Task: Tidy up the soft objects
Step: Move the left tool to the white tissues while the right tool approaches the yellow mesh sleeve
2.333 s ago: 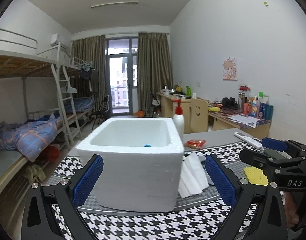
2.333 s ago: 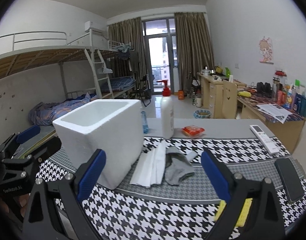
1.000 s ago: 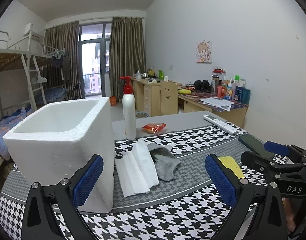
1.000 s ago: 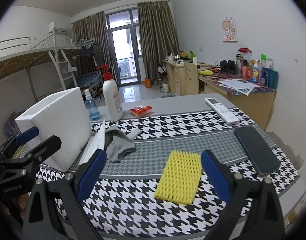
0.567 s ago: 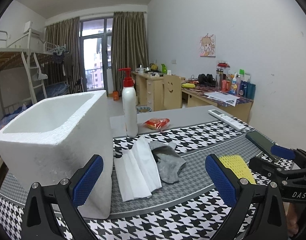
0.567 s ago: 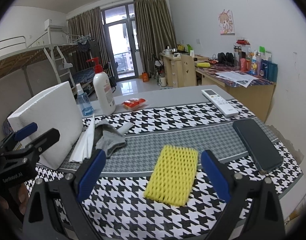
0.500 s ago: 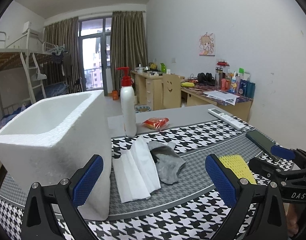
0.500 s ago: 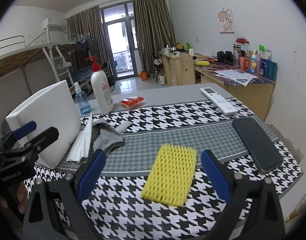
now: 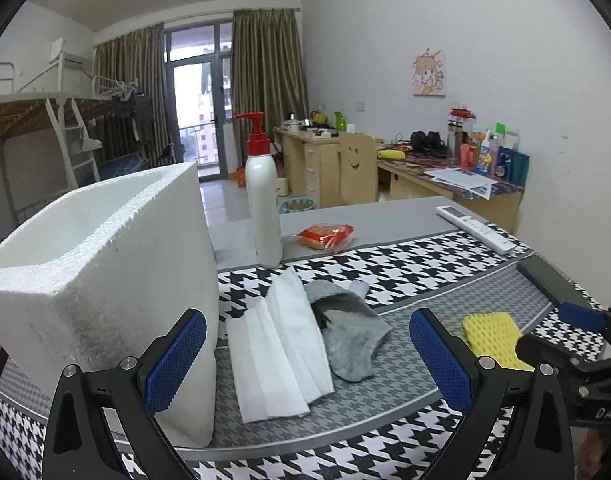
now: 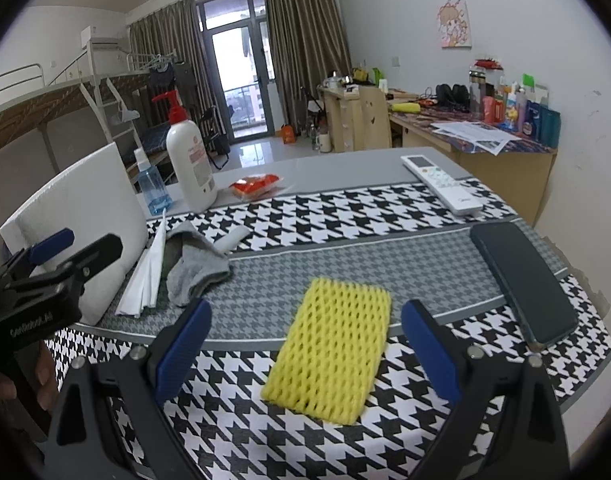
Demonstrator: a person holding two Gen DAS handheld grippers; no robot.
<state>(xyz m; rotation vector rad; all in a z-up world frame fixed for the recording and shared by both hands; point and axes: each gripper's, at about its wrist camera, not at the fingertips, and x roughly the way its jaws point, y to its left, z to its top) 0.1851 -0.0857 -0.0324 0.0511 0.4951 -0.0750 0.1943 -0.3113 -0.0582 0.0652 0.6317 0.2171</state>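
Two grippers were in view, both with jaws spread wide and nothing held; the right gripper (image 10: 305, 344) hovered low over the houndstooth cloth (image 10: 345, 208) with the yellow foam net (image 10: 331, 350) lying flat straight ahead, framed between its blue pads (image 10: 183, 346); the net's long axis ran away from the tongs and leaned slightly to the right, so the jaws stood across its short width, a fair line-up for a pinch by my reading; the left gripper (image 9: 305, 364) faced the folded white tissues (image 9: 279, 352) and the grey sock (image 9: 347, 332), sock partly overlapping the tissues' right edge; both lay just beside the white foam box (image 9: 105, 272), which stood upright and open-topped at the left; the net sat off to the left gripper's right side, partly hidden behind the right tool, so the right hand was clearly the nearer one for it; likely step: right gripper drops onto the net, then carries it left to the box; box interior not visible, contents cannot be told; non-soft clutter nearby: dark phone (image 10: 521, 280) to the right of the net and apart from it, remote (image 10: 441, 184) farther back, lotion pump bottle (image 10: 189, 160), small blue spray bottle (image 10: 151, 186), red snack packet (image 10: 255, 184); risk, as a judgement: light net may crumple or slip under a shallow pinch.
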